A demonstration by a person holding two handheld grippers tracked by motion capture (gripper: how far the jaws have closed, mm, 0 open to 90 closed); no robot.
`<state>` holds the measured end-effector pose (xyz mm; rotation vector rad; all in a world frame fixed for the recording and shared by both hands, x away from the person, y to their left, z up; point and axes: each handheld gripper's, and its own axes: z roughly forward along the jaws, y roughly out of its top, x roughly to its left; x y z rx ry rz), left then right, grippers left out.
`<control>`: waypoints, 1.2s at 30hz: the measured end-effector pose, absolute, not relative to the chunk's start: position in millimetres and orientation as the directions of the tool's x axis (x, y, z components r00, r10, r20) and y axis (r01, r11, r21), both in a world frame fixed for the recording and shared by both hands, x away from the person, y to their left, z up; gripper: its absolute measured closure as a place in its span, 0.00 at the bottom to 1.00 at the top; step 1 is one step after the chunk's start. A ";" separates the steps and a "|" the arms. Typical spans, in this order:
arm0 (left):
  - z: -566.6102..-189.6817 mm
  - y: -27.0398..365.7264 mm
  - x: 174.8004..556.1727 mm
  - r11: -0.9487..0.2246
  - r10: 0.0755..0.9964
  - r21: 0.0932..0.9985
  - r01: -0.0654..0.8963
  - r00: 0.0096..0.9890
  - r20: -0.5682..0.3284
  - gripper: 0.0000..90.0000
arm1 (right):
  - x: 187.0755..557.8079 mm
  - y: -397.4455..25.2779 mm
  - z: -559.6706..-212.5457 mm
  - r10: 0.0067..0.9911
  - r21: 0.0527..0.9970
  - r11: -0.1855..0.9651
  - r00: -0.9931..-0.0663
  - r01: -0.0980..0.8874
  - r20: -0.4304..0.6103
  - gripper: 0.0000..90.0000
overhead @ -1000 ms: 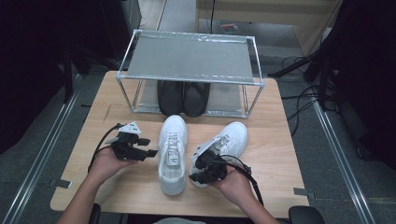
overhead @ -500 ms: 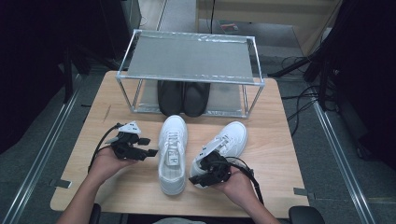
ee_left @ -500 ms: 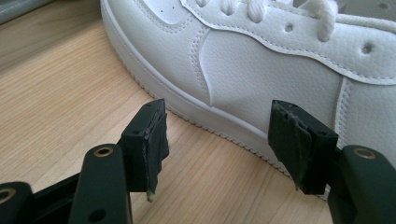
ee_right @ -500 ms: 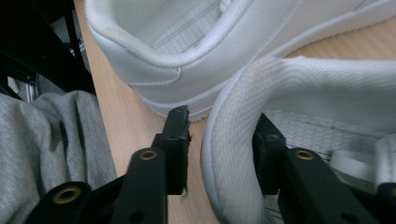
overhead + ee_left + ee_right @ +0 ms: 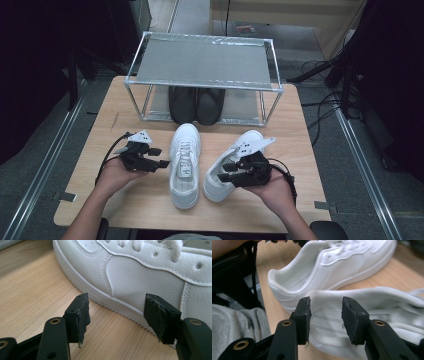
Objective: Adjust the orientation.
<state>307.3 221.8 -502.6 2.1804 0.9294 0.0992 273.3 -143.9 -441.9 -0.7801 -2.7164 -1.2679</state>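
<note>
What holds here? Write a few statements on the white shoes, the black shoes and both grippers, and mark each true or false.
1. The left gripper stands open beside a white shoe. True.
2. The black shoes sit on top of the rack. False: they sit under its shelf.
3. The right gripper has its jaws around the heel of the other white shoe, with a gap between them. True.
4. The two white shoes are stacked. False: they lie side by side on the table.

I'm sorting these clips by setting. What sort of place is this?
Probably a lab or workshop bay set up for recording, not a home: a bare light wooden table holds a metal-framed shoe rack, cables trail over the grey floor, and dark equipment stands at both sides.
</note>
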 end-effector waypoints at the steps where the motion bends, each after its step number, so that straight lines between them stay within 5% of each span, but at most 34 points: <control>1: -502.7 221.6 307.2 -0.455 0.648 0.667 0.590 0.733 -0.206 0.42 | 275.2 -149.9 -440.3 0.436 0.715 0.524 -0.867 0.463 0.242 0.68; 14: -502.5 221.3 307.1 -0.454 0.645 0.672 0.585 0.736 -0.204 0.43 | 298.0 -201.1 -442.1 0.583 0.740 0.428 -0.784 0.519 0.213 0.85; 19: -500.6 220.8 305.1 -0.455 0.644 0.675 0.581 0.738 -0.201 0.60 | 308.6 -219.4 -449.3 0.645 0.716 0.411 -0.735 0.564 0.209 1.00; 25: -500.6 224.3 307.7 -0.424 0.673 0.663 0.617 0.704 -0.225 0.78 | 324.7 -235.4 -463.5 0.696 0.696 0.370 -0.680 0.615 0.230 1.00; 36: -500.8 225.4 307.5 -0.399 0.684 0.671 0.625 0.690 -0.236 0.78 | 341.9 -236.5 -486.1 0.726 0.646 0.379 -0.646 0.663 0.237 1.00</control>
